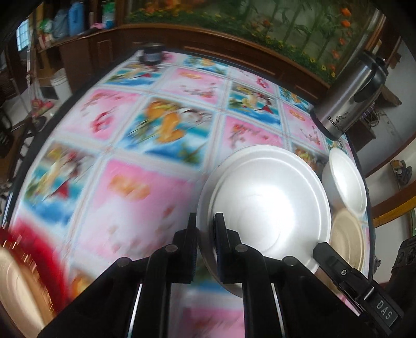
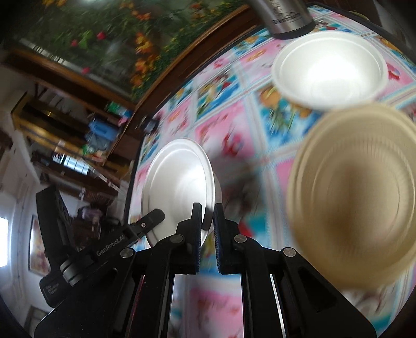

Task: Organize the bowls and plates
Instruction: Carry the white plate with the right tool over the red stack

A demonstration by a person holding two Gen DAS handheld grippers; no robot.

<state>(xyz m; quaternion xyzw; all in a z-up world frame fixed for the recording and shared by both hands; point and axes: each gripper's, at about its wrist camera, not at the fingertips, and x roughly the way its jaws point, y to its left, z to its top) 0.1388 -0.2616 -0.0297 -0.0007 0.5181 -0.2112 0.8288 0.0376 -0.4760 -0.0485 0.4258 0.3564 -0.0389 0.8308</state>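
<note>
Both grippers hold one white plate above the table. In the left wrist view my left gripper [image 1: 206, 221] is shut on the near left rim of the white plate [image 1: 270, 197], and the right gripper's finger [image 1: 335, 262] touches its right edge. In the right wrist view my right gripper [image 2: 208, 210] is shut on the plate's [image 2: 179, 182] right rim; the left gripper [image 2: 145, 223] meets its left edge. A white bowl [image 2: 330, 70] and a beige ribbed plate [image 2: 358, 197] lie to the right; they also show in the left view as the bowl [image 1: 348, 182] and the beige plate [image 1: 348, 239].
A steel kettle [image 1: 351, 93] stands at the table's far right edge, also in the right view [image 2: 283, 15]. A dark jar [image 1: 152, 54] sits at the far edge. A beige plate on red [image 1: 18, 288] lies at the near left. The colourful tablecloth [image 1: 135, 161] covers the table.
</note>
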